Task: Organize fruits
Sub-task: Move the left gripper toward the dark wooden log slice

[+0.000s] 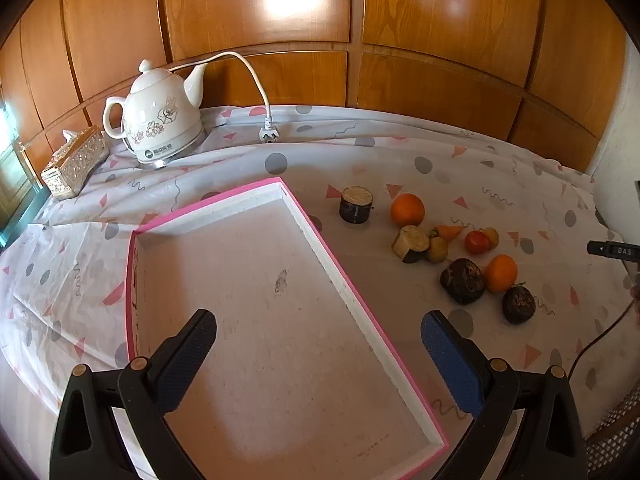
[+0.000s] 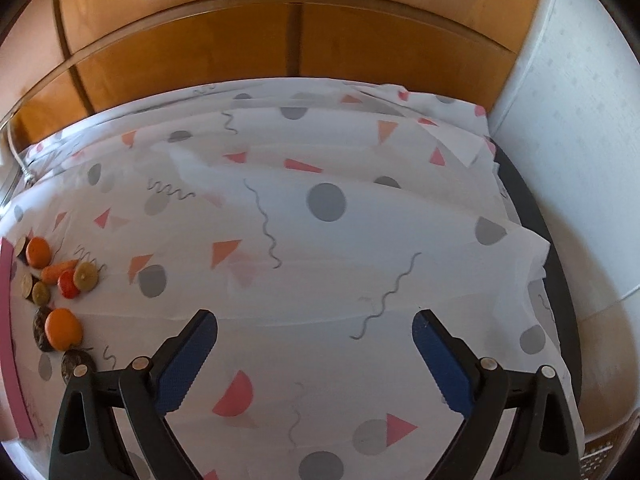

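A pink-rimmed white tray (image 1: 360, 312) lies empty on the patterned tablecloth, under my open, empty left gripper (image 1: 318, 344). To its right lies a cluster of produce: an orange (image 1: 407, 209), a second orange (image 1: 500, 273), a small carrot (image 1: 450, 232), a tomato (image 1: 477, 242), dark round roots (image 1: 463, 280) and cut dark-skinned pieces (image 1: 356, 204). In the right wrist view the same cluster sits at the far left, with the second orange (image 2: 63, 328) and the tray's pink edge (image 2: 10, 340). My right gripper (image 2: 314, 346) is open and empty over bare cloth, right of the fruits.
A white floral kettle (image 1: 160, 120) with its cord and plug (image 1: 267, 134) stands at the back left, beside a glittery tissue box (image 1: 76, 162). Wooden panels (image 1: 320, 20) back the table. The table's right edge drops off by a white wall (image 2: 580, 160).
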